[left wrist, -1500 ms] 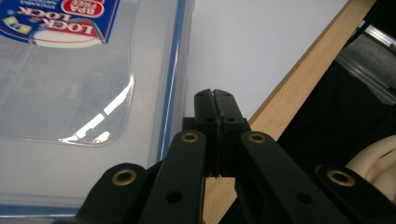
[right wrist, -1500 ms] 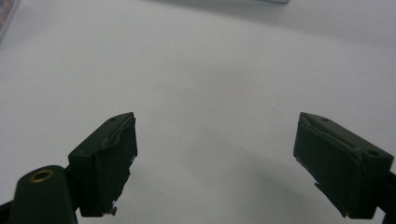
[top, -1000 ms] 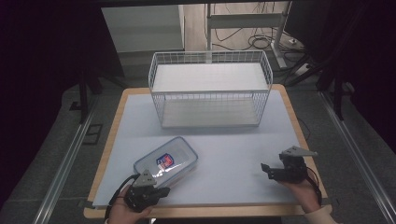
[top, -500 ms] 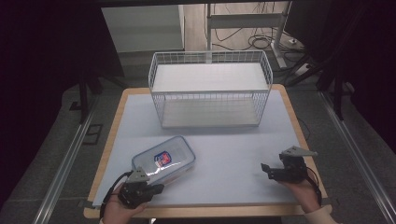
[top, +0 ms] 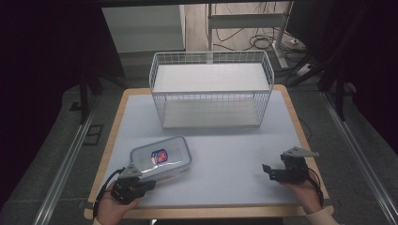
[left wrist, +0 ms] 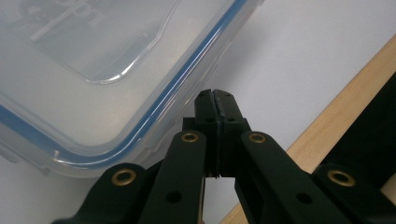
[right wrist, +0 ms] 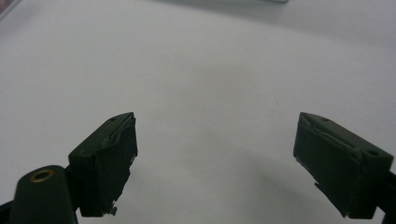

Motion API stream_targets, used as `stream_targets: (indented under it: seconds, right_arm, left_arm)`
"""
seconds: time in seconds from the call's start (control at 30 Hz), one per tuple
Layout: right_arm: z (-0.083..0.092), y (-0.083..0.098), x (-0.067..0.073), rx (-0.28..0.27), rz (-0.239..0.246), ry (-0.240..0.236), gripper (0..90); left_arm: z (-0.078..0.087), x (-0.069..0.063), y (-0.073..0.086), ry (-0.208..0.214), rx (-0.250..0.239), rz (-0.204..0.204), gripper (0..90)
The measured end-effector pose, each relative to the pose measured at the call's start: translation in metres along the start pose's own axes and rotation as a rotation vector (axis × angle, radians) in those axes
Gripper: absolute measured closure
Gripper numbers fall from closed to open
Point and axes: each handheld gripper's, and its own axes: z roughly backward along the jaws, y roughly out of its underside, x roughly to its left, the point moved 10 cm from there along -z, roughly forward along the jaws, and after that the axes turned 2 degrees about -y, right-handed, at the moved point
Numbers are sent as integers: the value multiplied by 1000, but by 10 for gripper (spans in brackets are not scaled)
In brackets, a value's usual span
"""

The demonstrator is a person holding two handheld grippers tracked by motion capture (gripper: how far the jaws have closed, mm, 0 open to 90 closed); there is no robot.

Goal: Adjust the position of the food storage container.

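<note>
- At the table's seven o'clock corner, the lidded plastic container (top: 160,158) is lying flat on the white mat (top: 225,150), sealed and unlifted.
- The left gripper (top: 146,183) is sitting just beside its near corner, at six o'clock of it, jaws pressed together on nothing.
- At four o'clock, the right gripper (top: 266,170) is resting wide open and empty.
- At twelve o'clock, the wire basket (top: 211,89) is standing empty, so moving the container there likely remains undone.
</note>
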Motion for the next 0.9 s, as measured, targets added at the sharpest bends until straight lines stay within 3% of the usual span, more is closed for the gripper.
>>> stream_targets:
  seconds: [0.07,0.4,0.73,0.83,0.9]
  right_arm:
    - [0,0,0,1,0,1,139]
    - [-1,1,1,5,0,-2,139]
    - [-1,1,0,5,-1,-2,140]
    - [0,0,-1,3,-2,0,140]
    - [1,0,-2,1,-2,2,141]
  left_arm:
    - [0,6,-1,-24,0,1,900]
    - [-1,31,-3,-41,-13,63,900]
    - [8,28,-3,-30,-40,69,900]
    - [18,22,-4,-4,-59,69,900]
    - [33,19,-10,-7,-93,57,900]
